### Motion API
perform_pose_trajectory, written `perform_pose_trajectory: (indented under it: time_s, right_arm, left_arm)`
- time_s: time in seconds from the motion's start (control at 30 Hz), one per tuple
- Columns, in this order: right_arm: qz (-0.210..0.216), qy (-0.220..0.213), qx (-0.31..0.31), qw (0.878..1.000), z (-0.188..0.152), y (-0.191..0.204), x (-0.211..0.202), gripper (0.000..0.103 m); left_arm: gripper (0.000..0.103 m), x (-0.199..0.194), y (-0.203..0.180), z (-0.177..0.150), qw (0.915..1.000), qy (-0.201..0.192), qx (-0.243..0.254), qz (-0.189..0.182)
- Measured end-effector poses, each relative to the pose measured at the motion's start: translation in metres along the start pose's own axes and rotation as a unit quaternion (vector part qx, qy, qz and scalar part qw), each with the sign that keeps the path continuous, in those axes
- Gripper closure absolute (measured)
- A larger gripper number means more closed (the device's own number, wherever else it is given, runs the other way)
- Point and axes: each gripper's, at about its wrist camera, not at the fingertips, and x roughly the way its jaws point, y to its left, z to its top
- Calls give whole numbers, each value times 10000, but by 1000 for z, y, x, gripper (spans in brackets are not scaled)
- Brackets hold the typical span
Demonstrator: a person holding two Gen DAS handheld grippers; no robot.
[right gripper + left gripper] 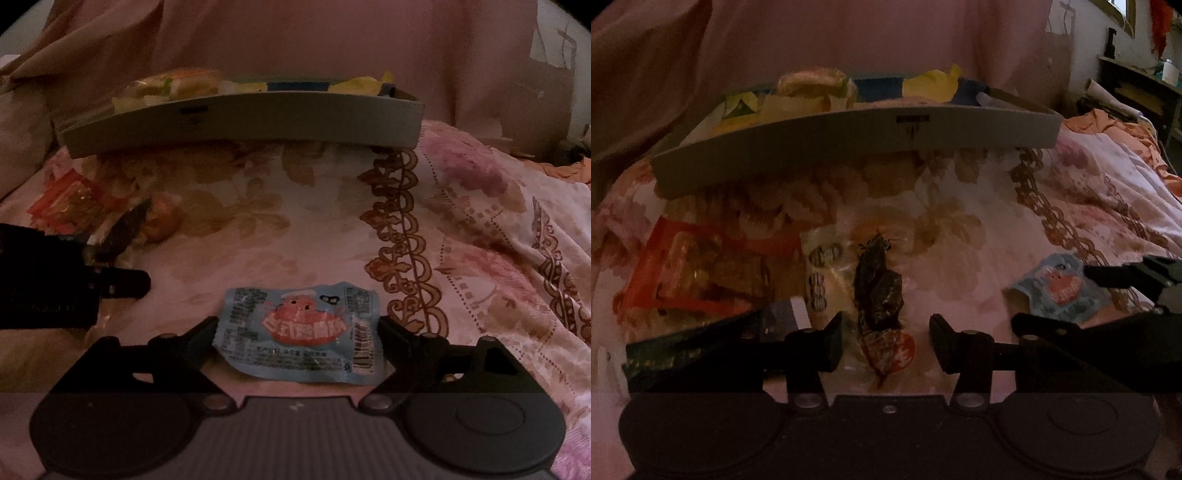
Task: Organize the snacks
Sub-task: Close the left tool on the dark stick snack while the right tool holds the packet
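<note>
A clear snack packet with dark contents (877, 291) lies on the flowered bedspread between the fingers of my open left gripper (886, 341), which straddles its near end. A blue snack packet with a pink cartoon (301, 330) lies flat between the fingers of my open right gripper (297, 338); it also shows in the left wrist view (1062, 290). A grey shallow box (849, 136) holding several yellow and orange snacks stands further back, also in the right wrist view (240, 118).
A red snack packet (701, 269) and a pale packet (822, 266) lie left of the dark one. The left gripper (66, 284) shows at the left edge of the right wrist view. A pink curtain hangs behind the box.
</note>
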Motion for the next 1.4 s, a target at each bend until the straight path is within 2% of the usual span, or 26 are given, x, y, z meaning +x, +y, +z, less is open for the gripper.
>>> perform_pose_trajectory:
  time_s: [0.47, 0.6, 0.77, 0.9, 1.0, 1.03, 1.1, 1.17, 1.4]
  right_arm:
    - [559, 347, -522, 9965, -12, 34, -20, 11]
    - [565, 308, -710, 9954, -15, 41, -23, 10]
    - [580, 325, -546, 9963, -14, 36, -19, 3]
    - [614, 289, -388, 9969, -15, 32, -16, 0]
    - [582, 241, -346, 9974, -16, 33, -15, 1]
    - [574, 224, -342, 9975, -17, 34, -15, 2]
    - [575, 184, -343, 9976, -17, 35, -17, 9]
    - [570, 169, -371, 9975, -16, 37, -18, 11]
    - [578, 139, -514, 9969, -14, 43, -22, 13]
  left_arm:
    - [55, -28, 16, -19, 9981, 546, -180, -240]
    - [55, -24, 14, -19, 9980, 601, -112, -183]
    - [45, -16, 10, -13, 9978, 647, 33, -150]
    - [42, -12, 11, -10, 9978, 647, 35, -164]
    - [45, -13, 11, -11, 9979, 617, 94, -147]
    - [49, -13, 11, -12, 9980, 606, 108, -130]
    - [53, -14, 11, -12, 9981, 592, 84, -134]
    - [56, -16, 12, -12, 9981, 598, 54, -148]
    - [57, -26, 7, -14, 9979, 590, 71, -252]
